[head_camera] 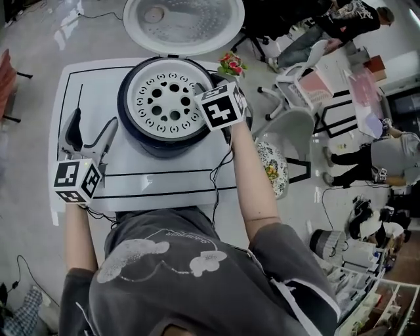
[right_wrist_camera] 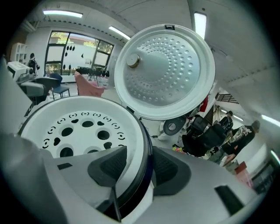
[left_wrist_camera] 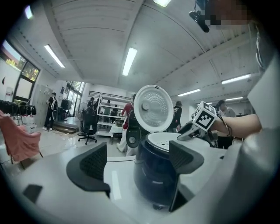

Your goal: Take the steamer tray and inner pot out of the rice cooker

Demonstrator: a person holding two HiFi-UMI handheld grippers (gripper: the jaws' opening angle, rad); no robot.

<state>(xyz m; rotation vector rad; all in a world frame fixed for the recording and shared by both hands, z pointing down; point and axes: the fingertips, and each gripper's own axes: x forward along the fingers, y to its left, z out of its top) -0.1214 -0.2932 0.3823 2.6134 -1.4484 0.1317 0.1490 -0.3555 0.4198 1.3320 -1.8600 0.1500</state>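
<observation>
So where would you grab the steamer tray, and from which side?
Probably its raised white rim on the person's right, coming from above with one jaw inside, one outside. The steamer tray sits level in the rice cooker, its perforated floor gives nothing to pinch, and the open lid blocks the back. The right gripper straddles that rim.

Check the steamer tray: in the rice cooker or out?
In. The perforated steamer tray sits level inside the rim of the rice cooker; the lid stands open.
</observation>
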